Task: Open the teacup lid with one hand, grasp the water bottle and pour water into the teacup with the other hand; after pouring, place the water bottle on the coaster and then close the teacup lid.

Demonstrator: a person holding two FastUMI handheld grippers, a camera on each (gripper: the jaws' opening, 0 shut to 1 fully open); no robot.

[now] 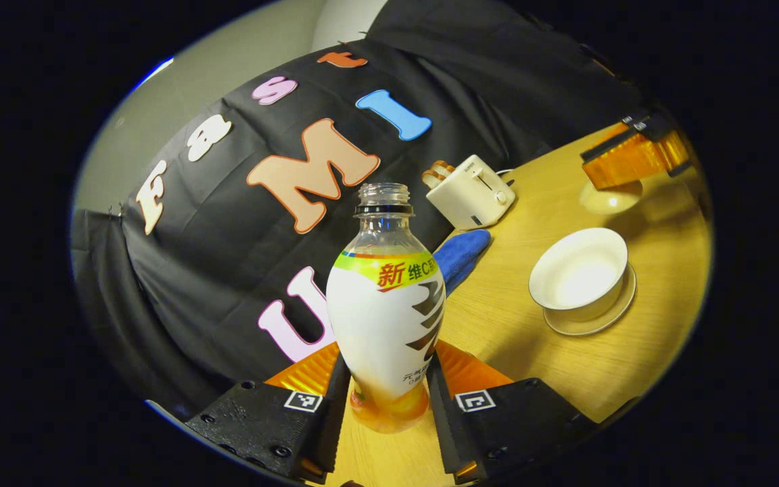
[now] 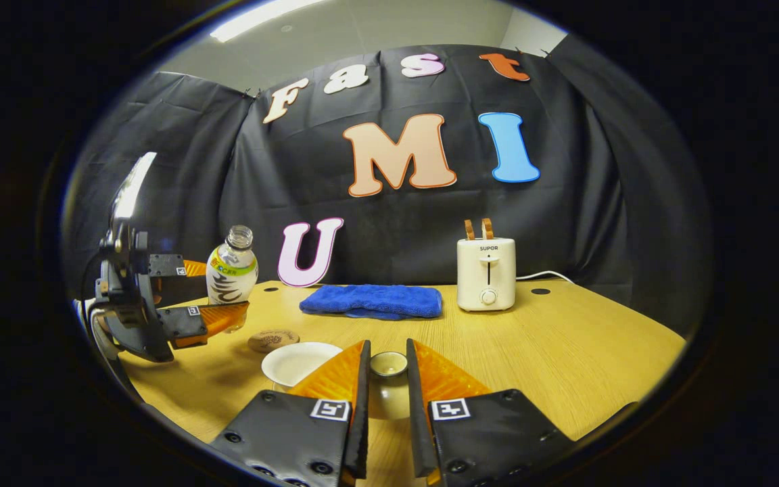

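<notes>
Nearest the lens in the left gripper view, the left gripper point(image 1: 389, 399) has its jaws pinching the lower body of the water bottle point(image 1: 385, 318), one finger pressed on each side; the bottle is uncapped, with a little orange liquid at its base, and whether its base touches the wooden bench point(image 1: 552, 365) I cannot tell. To its right on the bench the white teacup point(image 1: 579, 272) sits open on its saucer point(image 1: 623, 304), and beyond it the right gripper point(image 1: 633, 162) holds the teacup lid point(image 1: 609, 198) above the bench. Behind the bottle lie a blue towel point(image 1: 460, 257) and a cream toaster point(image 1: 472, 193) with bread in its slots. In the right gripper view, the jaws stand close on either side of the lid point(image 2: 388, 368), its knob uppermost, and appear to grip it. Left of the lid is the open teacup point(image 2: 298, 362), and just behind that a round brown coaster point(image 2: 273, 339), bare. Farther left the left gripper point(image 2: 217, 294) clasps the bottle point(image 2: 232, 270). The towel point(image 2: 372, 301) and toaster point(image 2: 487, 274) lie near the back of the bench point(image 2: 565, 352).
</notes>
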